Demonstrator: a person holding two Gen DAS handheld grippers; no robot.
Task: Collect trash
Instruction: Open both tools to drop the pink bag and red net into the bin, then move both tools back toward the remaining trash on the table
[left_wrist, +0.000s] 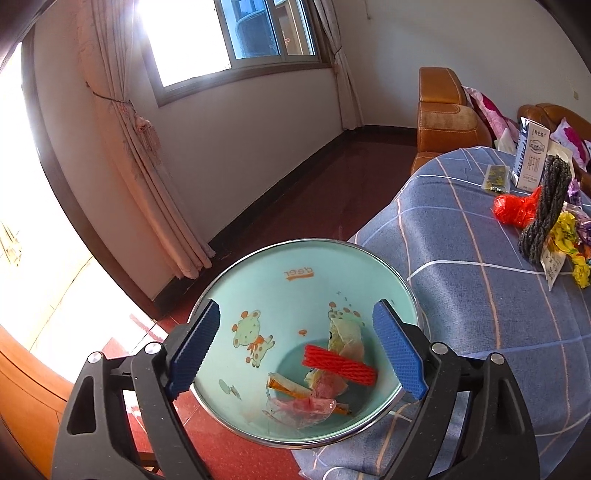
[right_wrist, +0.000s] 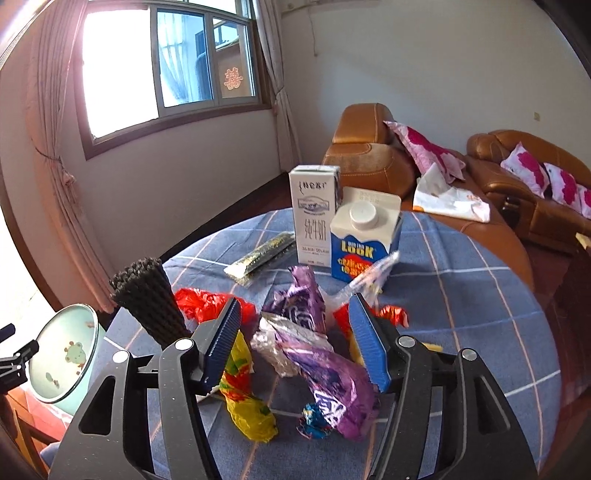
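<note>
Sunlit through the window, the round surface (right_wrist: 461, 280) under its blue checked cloth carries the trash, and the purple wrapper (right_wrist: 325, 373) lies directly ahead of the right gripper (right_wrist: 295, 343), between its half-spread jaws and untouched, its long axis slanting toward the camera; the left gripper (left_wrist: 295, 350) stands wide and empty over the mint bin (left_wrist: 258, 280) beside the surface, a red netting roll (left_wrist: 338, 363) and scraps inside. Beneath the purple wrapper the heap is tangled; the yellow wrapper (right_wrist: 245, 406) is partly hidden by a finger.
</note>
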